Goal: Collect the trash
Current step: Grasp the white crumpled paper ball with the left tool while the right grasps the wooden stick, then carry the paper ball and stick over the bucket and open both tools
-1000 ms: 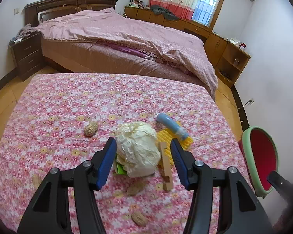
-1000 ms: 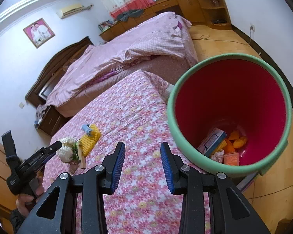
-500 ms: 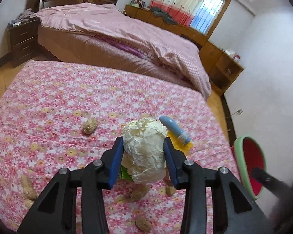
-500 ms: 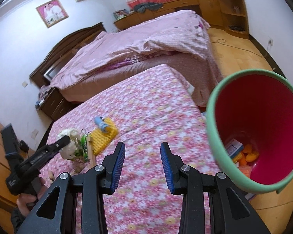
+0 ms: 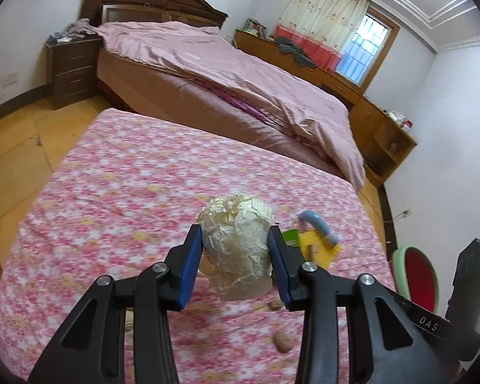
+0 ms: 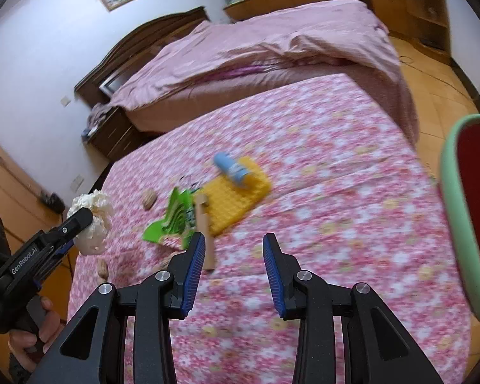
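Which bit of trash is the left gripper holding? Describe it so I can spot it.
Look above the pink floral cloth, left of the yellow block. Between the left gripper pads sits a crumpled cream paper ball: bigger and paler than the brown nuts lying nearby.

Between the left gripper's (image 5: 236, 252) ribbed blue pads sits a crumpled matt paper ball (image 5: 236, 240). Beneath lies soft floral cloth (image 5: 128, 192). Ahead of the right gripper (image 6: 233, 262), a studded yellow plastic plate (image 6: 236, 192), a wooden stick (image 6: 204, 220), perhaps glossy green wrapper (image 6: 172, 217)
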Demonstrator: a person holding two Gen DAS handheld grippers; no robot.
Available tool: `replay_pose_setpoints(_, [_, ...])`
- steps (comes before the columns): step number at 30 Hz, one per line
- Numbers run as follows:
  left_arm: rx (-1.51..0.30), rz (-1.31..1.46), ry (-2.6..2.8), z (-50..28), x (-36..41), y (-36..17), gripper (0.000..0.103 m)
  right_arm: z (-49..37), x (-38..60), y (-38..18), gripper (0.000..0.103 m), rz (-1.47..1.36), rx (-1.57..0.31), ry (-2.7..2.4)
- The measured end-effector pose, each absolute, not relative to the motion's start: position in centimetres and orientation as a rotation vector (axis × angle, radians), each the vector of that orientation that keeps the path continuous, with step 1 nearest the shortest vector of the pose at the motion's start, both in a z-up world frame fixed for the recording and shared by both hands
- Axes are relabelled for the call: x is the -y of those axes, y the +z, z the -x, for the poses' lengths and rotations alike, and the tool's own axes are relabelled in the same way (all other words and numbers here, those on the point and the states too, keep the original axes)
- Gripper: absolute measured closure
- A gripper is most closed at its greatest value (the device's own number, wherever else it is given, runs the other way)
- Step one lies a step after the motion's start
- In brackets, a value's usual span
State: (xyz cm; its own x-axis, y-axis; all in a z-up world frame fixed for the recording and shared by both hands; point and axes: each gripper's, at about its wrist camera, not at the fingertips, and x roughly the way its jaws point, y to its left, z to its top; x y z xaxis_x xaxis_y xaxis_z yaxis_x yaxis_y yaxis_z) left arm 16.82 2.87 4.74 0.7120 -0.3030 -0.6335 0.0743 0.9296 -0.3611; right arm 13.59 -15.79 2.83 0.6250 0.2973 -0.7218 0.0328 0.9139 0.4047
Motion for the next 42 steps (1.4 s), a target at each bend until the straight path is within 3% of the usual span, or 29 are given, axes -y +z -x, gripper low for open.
replay_pose_setpoints(8, [-0.742,0.323,-0.203,-15.7,-4.2,4.3,0.061,-15.0,12.8,0.8,0.066,-0.369,-0.921,0.206])
replay_pose_setpoints(18, [-0.75,0.325,-0.23,-14.5,-3.8,4.1,0.061,-15.6,11.3,-0.8,0.09,-0.302,-0.952,0.199])
replay_pose_setpoints(42, [-0.729,0.319,-0.314,-9.3,0.8,6.9,0.061,-6.0,18.3,4.2,0.093,-0.467,-0.756,0.163])
